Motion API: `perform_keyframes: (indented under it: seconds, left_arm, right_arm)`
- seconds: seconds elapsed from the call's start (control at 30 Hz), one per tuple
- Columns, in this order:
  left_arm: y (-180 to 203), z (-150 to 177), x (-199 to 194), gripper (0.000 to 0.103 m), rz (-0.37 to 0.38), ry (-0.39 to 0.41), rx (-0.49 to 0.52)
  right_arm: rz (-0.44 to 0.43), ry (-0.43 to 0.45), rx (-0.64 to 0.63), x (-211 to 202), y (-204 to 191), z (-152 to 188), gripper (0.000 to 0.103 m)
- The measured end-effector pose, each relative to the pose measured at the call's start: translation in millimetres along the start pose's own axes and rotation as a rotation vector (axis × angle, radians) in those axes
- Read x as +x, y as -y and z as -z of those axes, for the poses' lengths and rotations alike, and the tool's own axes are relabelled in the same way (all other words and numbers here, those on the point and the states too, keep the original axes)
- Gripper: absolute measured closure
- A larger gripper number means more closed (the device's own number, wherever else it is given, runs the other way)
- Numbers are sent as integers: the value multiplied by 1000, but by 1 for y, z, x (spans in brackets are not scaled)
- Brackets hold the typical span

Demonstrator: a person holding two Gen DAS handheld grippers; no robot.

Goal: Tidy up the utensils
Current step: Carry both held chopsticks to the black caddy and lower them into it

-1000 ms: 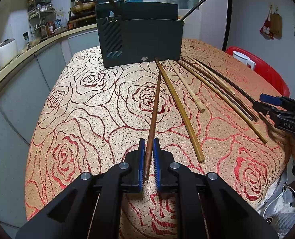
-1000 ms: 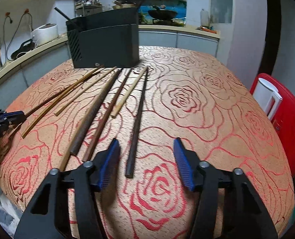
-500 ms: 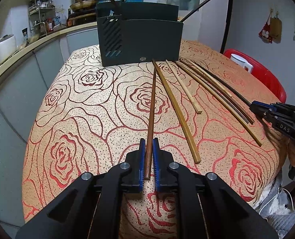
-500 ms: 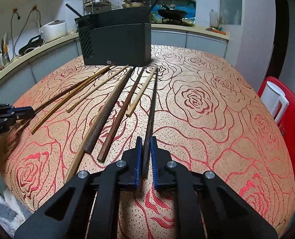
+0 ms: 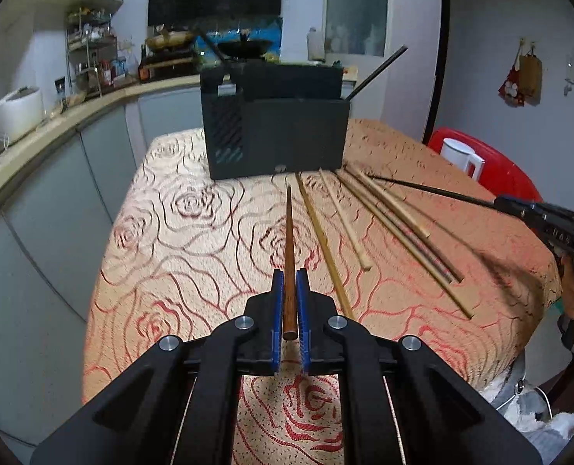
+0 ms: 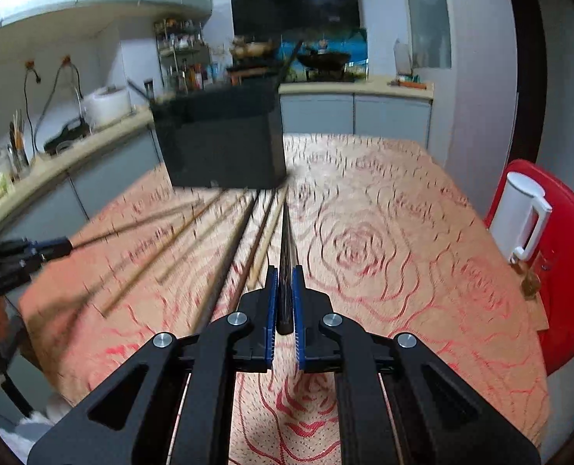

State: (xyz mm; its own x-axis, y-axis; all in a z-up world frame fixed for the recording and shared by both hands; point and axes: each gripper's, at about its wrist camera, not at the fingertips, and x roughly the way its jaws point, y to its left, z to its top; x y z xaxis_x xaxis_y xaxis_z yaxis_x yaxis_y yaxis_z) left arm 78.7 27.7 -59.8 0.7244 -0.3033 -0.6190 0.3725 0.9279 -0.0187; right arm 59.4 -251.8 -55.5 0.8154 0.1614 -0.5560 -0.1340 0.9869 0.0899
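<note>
With each tool now lifted off the surface (image 5: pixel 193 232), left tool (image 5: pixel 288 298) grips a brown chopstick (image 5: pixel 289 240), right tool (image 6: pixel 283 294) a black chopstick (image 6: pixel 285 240), bound for the holder (image 5: pixel 279 135) ahead.

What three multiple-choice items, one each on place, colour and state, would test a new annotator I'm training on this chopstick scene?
1. Where is the black holder?
A. at the table's far end
B. on the red chair
C. on the counter

2. What colour is the chopstick in the left gripper?
A. reddish brown
B. white
C. green

3. What state is the right gripper in?
A. wide open
B. shut on a dark chopstick
C. shut on nothing

Answers:
1 A: it stands on the rose tablecloth beyond the loose chopsticks.
2 A: the brown chopstick sits between the pads.
3 B: the dark chopstick is clamped.
</note>
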Motion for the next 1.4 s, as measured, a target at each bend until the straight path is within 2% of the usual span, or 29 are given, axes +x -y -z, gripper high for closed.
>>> perform_keyframes:
  seconds: [0.27, 0.5, 1.0, 1.4]
  left_arm:
    - [11, -37, -31, 97, -28, 83, 77]
    - [8, -79, -43, 97, -28, 158, 79]
    - [-15, -131, -36, 97, 4, 166, 30]
    - [-16, -157, -49, 97, 10, 180, 36]
  right_arm:
    - [-54, 121, 23, -35, 9, -48, 95]
    - [-87, 208, -1, -47, 4, -91, 95]
    - [-112, 189, -18, -25, -9, -136, 95]
    - [-96, 214, -42, -39, -18, -181, 95]
